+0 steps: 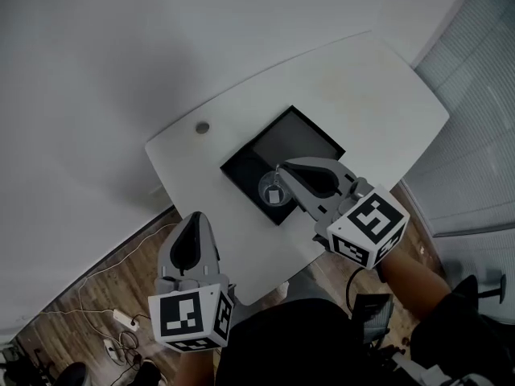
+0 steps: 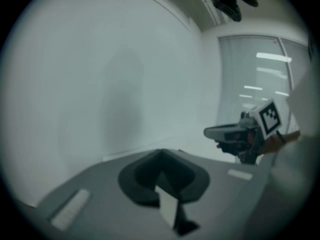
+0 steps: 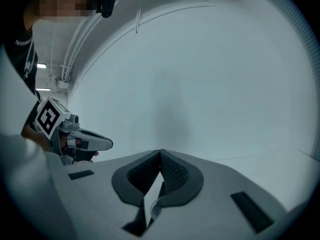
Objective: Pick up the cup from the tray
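Black tray, clear cup: reach stage, grasp not yet made.
Cup stands in the near corner of the tray on the white table; right gripper hangs above that corner, its tip over the cup's far rim in the head view, jaws pressed together with no evident hold — a pale curved sliver low in their gap cannot be identified. Left gripper — jaws likewise together, empty — sits well apart from the tray, by the table's near edge. Judged step: approach. Next move calls for parting the right jaws, descending to the cup, closing on its wall or rim, then lifting clear of the tray.
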Motion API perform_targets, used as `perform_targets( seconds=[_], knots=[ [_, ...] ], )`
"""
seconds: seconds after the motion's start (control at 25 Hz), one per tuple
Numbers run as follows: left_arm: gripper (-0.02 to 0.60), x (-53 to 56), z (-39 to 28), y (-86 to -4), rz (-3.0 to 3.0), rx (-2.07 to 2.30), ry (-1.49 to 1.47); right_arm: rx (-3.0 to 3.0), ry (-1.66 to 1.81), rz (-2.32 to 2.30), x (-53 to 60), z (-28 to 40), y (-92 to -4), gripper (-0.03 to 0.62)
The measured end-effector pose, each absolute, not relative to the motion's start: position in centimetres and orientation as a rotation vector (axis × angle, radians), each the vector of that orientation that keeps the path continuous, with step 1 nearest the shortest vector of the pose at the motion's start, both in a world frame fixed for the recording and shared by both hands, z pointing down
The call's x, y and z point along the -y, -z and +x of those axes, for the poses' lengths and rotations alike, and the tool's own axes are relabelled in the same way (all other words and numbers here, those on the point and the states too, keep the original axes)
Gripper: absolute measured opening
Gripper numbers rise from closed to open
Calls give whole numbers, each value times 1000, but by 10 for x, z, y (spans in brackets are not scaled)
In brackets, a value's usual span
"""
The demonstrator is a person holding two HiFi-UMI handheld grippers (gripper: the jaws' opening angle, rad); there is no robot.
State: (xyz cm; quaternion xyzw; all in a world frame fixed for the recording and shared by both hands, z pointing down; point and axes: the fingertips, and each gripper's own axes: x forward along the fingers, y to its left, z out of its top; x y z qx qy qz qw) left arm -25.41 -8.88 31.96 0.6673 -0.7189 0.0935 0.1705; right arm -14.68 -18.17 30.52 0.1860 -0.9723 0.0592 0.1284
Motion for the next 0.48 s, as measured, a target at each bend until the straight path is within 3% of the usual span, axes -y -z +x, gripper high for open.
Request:
perform_targets(
  seconds=[0.48],
  knots=[
    [3, 75, -277, -349, 2105, 1824, -319, 2742, -230, 876, 145, -136, -357, 9]
  ],
)
